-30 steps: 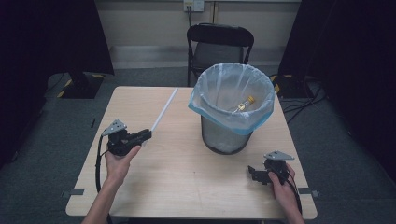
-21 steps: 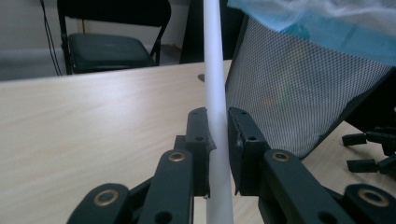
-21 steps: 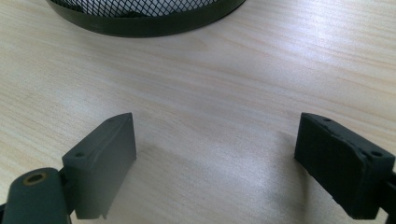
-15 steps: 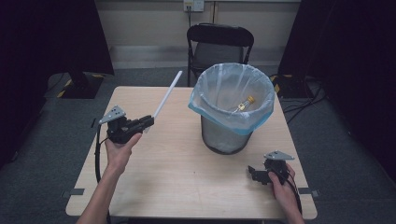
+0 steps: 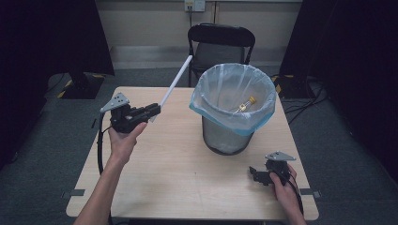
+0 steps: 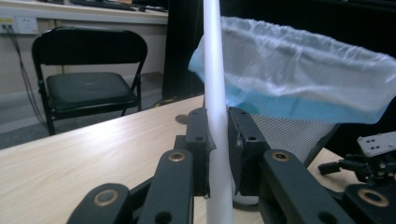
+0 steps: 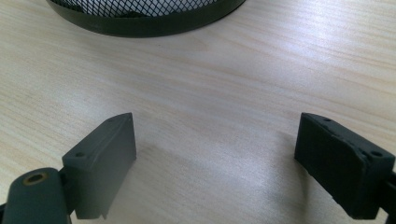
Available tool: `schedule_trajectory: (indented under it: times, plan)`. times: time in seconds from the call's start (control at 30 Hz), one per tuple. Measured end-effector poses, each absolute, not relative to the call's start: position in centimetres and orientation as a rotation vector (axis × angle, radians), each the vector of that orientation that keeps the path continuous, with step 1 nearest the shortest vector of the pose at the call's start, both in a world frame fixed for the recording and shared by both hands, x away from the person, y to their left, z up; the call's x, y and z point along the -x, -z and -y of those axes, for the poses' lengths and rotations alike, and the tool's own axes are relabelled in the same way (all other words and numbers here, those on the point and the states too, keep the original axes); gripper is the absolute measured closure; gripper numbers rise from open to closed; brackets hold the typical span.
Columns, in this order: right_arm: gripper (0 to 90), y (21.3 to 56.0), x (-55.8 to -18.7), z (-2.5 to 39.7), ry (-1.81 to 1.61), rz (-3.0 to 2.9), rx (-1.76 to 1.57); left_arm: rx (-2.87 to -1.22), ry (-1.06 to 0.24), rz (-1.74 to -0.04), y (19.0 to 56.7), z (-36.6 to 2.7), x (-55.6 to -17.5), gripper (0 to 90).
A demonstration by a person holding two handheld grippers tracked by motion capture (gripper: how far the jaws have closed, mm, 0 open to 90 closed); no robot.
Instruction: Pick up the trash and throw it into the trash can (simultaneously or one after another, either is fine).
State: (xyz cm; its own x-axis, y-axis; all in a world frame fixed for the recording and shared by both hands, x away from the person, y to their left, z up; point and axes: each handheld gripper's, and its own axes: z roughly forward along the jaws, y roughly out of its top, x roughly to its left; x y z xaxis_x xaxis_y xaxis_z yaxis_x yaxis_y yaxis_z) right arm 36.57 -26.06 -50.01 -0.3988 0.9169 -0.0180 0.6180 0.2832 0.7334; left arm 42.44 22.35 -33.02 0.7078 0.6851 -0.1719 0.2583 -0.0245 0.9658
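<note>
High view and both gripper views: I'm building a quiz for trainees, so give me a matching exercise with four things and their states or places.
Things:
1. white tube
2. right gripper
3. small bottle
4. folding chair

States or places:
a. lying inside the lined bin
b. standing behind the table
c. clamped in the left gripper
d. open, low over the tabletop

Pairs: 1-c, 2-d, 3-a, 4-b
</note>
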Motion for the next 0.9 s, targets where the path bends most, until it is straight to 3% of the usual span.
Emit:
schedule_trajectory:
  times: [0.9]
  plan:
    - [11.7,50.0,-36.6,26.1,-0.910,-2.118,-1.377,-1.615,-0.377,-0.607,27.1,-17.2,-44.5,79.6]
